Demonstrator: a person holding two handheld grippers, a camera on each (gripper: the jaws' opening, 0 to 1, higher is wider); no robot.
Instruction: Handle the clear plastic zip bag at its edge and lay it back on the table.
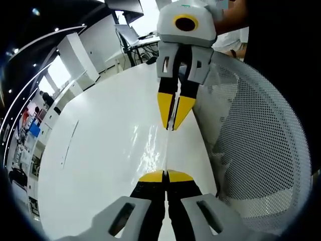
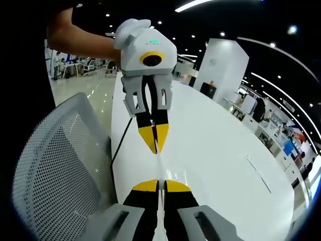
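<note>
Bag [image 1: 159, 145] stretched edge-on between both grippers above table [image 1: 100, 150] | left gripper [image 1: 165, 175] clamped on near edge, right gripper [image 1: 173, 125] on far edge | lower both level together, keep taut, release once flat.

Zip bag [image 1: 159, 145]: clear, thin plastic film, glossy and wrinkled, stretched between the two sets of fingertips.
Table [image 1: 100, 150]: smooth white top, high gloss, mirroring ceiling lights below the fingers.
Left gripper [image 1: 166, 176], right gripper [image 2: 160, 186]: matt yellow fingertips, black matt fingers, pale grey moulded plastic housings.
Chair [image 1: 256, 145]: white perforated mesh back, matt, beside the fingers.
</note>
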